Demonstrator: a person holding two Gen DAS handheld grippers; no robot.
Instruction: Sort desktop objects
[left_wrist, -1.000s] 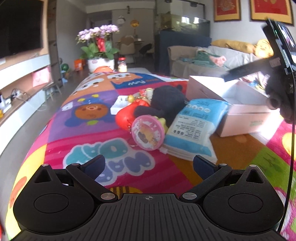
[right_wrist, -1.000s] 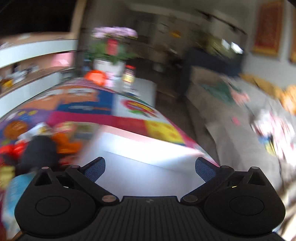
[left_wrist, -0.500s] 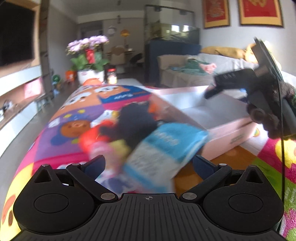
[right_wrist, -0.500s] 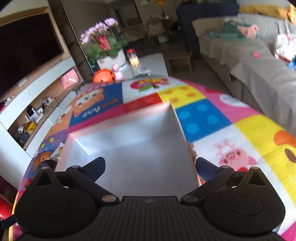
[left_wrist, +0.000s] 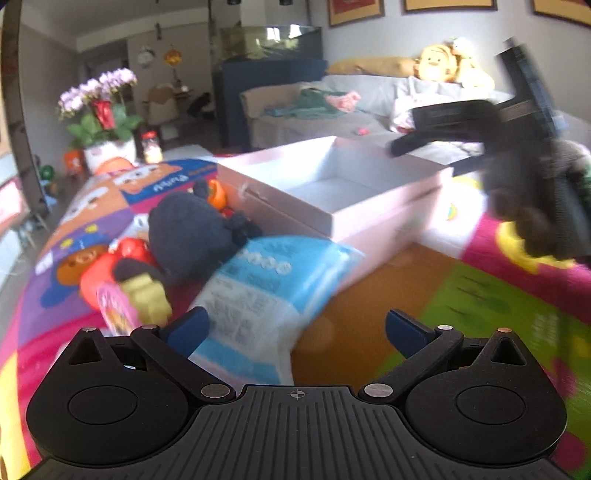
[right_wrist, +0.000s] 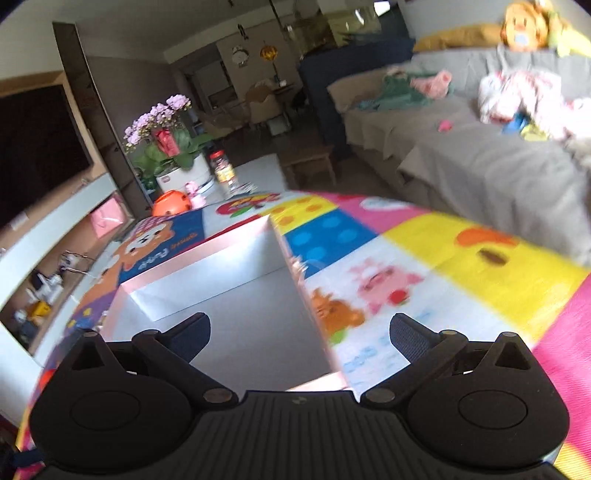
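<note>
Fingers of the left gripper (left_wrist: 295, 326) stand wide apart, gripping nothing — the blue-and-white packet (left_wrist: 258, 295) lies just ahead, its long axis running away toward the pink box (left_wrist: 369, 218) and slightly right. Right gripper (right_wrist: 299, 334) is likewise spread and empty, hovering over the box's bare interior. Judgement: the left is nearer the packet and toy pile (left_wrist: 184, 229).

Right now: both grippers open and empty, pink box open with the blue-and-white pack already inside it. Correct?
Not quite. The blue-and-white pack is not in the pink box; it lies on the mat outside it, against the box's near side, as the left wrist view shows. The box interior looks bare in both views. The rest holds: left gripper and right gripper are open and empty.
</note>
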